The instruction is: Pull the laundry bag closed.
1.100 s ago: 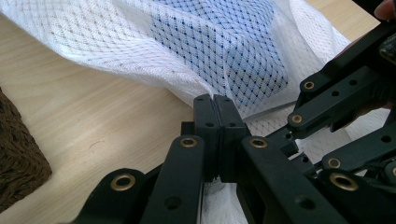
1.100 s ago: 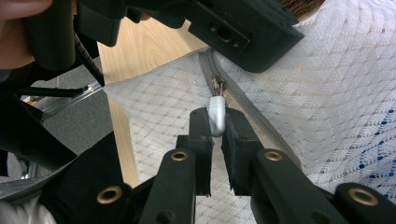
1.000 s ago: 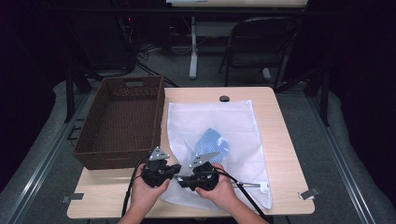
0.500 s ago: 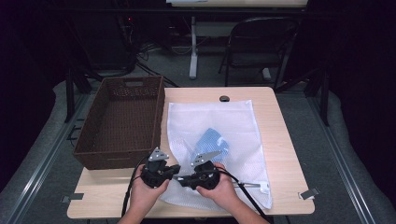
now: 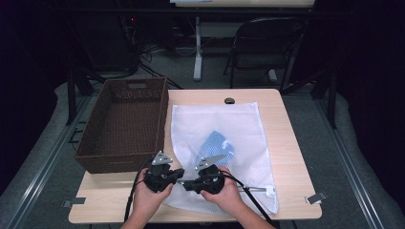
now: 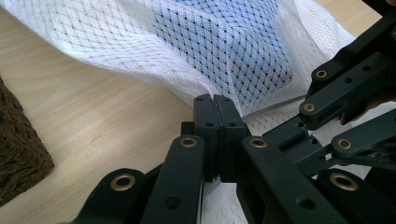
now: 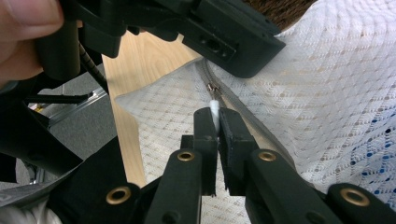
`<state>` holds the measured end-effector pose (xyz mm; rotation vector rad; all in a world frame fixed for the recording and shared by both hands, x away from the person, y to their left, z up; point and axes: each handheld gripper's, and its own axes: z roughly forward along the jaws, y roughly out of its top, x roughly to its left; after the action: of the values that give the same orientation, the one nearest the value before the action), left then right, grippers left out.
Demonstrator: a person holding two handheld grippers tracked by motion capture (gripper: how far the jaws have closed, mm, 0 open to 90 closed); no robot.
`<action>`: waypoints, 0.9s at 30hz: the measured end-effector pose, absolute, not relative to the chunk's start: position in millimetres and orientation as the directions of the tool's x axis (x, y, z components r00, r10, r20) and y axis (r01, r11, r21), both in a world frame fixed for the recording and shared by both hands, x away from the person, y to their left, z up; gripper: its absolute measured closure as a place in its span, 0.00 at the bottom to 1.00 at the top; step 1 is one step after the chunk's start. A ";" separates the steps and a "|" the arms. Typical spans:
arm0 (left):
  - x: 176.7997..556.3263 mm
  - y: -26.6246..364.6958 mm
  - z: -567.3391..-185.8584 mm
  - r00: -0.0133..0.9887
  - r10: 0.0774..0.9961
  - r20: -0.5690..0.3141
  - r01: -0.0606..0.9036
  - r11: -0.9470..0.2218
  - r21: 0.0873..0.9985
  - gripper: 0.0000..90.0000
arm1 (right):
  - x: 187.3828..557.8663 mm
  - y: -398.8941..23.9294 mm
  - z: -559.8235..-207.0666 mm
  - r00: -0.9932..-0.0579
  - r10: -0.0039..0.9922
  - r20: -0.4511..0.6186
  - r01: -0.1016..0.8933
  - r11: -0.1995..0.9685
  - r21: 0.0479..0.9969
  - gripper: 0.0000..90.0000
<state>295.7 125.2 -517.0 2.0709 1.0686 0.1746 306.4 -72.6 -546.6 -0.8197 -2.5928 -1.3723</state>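
Note:
A white mesh bag (image 5: 229, 124) lies flat on the table with a blue cloth (image 5: 215, 145) inside it. Both grippers meet at the bag's near left corner. My left gripper (image 5: 179, 175) (image 6: 215, 100) is shut on the mesh edge of the bag (image 6: 140, 56), beside the zipper's end. My right gripper (image 5: 187, 184) (image 7: 215, 114) faces it; its jaws have just been closing and now pinch the white zipper pull (image 7: 214, 108) on the grey zipper track (image 7: 247, 123). The left gripper's black body (image 7: 219, 37) hangs just beyond the pull.
A brown wicker basket (image 5: 122, 162) stands at the table's left, its front wall close behind the left hand. A small black disc (image 5: 229, 100) sits at the table's far edge. Bare wood (image 5: 296, 157) runs along the right of the bag. A folding chair stands beyond the table.

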 end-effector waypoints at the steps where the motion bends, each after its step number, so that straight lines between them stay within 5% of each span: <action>1: 295.7 125.3 -517.0 0.636 0.740 -0.218 0.632 -0.339 0.697 1.00 | 306.5 -72.7 -546.5 -0.851 0.414 0.323 0.500 0.449 0.740 0.96; 13: 294.3 126.8 -519.9 0.633 0.740 -0.229 0.643 -0.337 0.687 0.99 | 305.4 -72.5 -545.7 -0.852 0.412 0.324 0.502 0.466 0.729 0.96; 27: 290.4 130.4 -518.6 0.624 0.742 -0.245 0.647 -0.316 0.694 0.85 | 304.9 -72.6 -545.1 -0.855 0.407 0.320 0.496 0.465 0.733 0.96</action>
<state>290.4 130.4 -518.6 2.0488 1.0871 0.1510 304.9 -72.6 -545.1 -0.8048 -2.6024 -1.3542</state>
